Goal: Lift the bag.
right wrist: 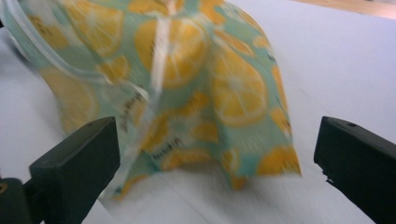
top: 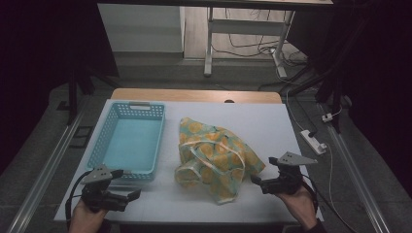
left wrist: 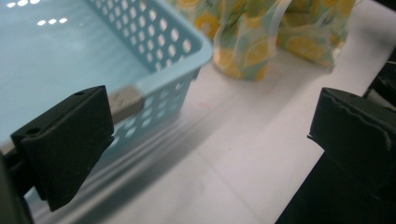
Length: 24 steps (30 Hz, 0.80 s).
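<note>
Lemon-print bag [top: 214, 158] slumps mid-bench beside the basket [top: 127, 141]; I've both grippers, left [top: 127, 184] and right [top: 262, 174], wide open, empty, flanking it for pickup.

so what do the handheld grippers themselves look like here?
Both are black. The left gripper and right gripper each carry a grey three-cornered plate on top and trail a black cable. In the gripper views the jaws are chunky black blocks with small screw holes; one left pad has a ragged edge. A dark cuff shows at the right hand.

Lemon-print bag [right wrist: 187, 88] — blurred, top cut off by the right gripper view's upper edge.
</note>
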Motion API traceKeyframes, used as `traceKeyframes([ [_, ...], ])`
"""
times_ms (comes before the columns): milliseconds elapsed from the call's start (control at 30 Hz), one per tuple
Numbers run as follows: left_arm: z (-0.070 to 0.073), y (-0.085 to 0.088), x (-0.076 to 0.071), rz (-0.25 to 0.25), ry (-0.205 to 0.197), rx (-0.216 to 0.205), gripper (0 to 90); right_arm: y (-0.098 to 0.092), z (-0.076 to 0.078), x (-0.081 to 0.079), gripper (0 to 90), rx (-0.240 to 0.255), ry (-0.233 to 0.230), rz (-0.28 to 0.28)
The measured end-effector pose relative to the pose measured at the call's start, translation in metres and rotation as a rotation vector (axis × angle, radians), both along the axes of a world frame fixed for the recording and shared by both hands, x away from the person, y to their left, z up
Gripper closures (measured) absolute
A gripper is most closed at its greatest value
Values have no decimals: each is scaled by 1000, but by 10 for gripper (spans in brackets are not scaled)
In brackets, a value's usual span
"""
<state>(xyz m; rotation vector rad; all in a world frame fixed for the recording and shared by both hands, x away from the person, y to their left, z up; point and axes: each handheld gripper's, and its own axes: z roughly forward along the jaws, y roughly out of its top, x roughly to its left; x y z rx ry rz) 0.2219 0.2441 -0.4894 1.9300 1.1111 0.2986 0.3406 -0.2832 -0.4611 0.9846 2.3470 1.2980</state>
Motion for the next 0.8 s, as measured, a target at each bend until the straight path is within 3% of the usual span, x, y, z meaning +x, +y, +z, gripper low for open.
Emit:
traceKeyframes([
  [300, -19, 15, -12, 38, 39, -7, 0, -19, -14, -16, 0, -13, 10, -62],
  [400, -23, 17, -13, 52, 44, 9, 0, -22, -20, -21, 0, -37, 13, -68],
  [600, -28, 22, -16, 71, 68, 44, 0, -29, -30, -31, 0, -65, 41, -76],
  [700, -29, 25, -18, 79, 76, 32, 0, -32, -35, -34, 0, -76, 71, -81],
  [800, -30, 25, -18, 93, 106, 60, 0, -34, -40, -38, 0, -101, 99, -83],
])
